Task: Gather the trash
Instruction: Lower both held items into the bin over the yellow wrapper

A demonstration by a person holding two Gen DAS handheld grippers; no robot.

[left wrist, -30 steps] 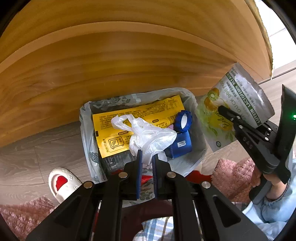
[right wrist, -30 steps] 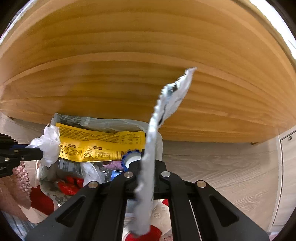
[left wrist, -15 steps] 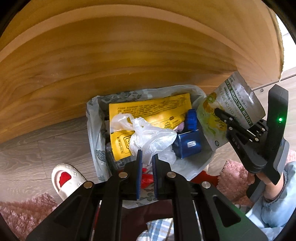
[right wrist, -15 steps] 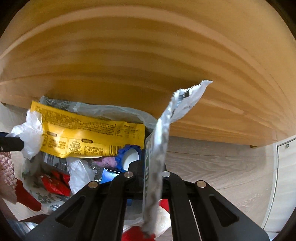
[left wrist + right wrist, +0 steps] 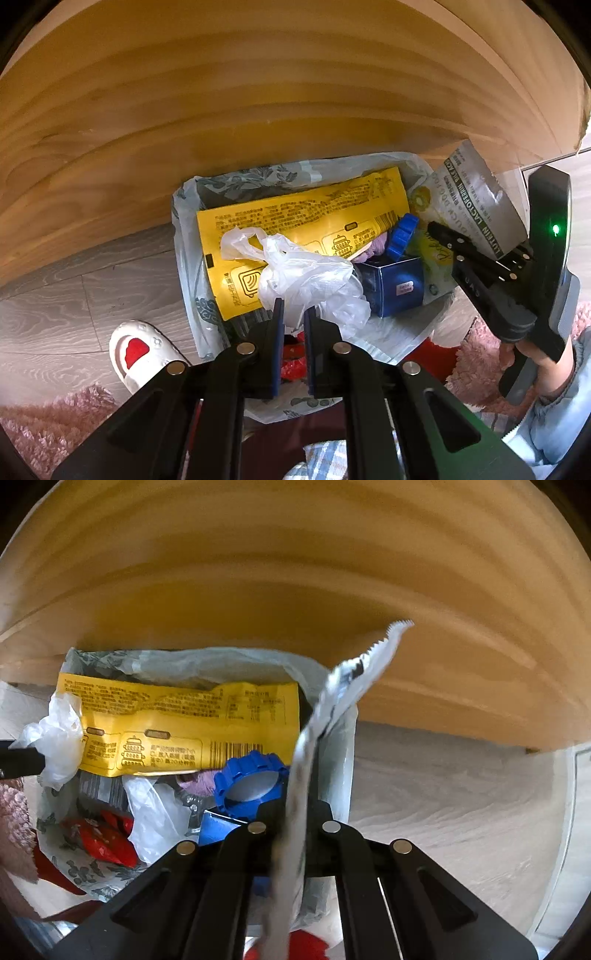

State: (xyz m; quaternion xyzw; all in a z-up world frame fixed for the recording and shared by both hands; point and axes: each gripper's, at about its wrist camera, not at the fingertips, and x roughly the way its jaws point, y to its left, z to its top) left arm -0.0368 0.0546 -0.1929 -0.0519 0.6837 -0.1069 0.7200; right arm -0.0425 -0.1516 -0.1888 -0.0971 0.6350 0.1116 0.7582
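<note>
Wooden desk above a full trash bin with a clear liner.
Left fingers pinch a crumpled white plastic bag; right fingers pinch a silver foil pouch.

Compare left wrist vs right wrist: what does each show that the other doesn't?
Only the left wrist view shows the white slipper, the pink rug, the printed face of the silver pouch and the right claw pinching it.

Only the right wrist view shows red wrappers deep in the bin and the floor to its right; the pouch appears edge-on.

Both show the lined trash bin, yellow package, blue cap and the white plastic bag in the left claw.
</note>
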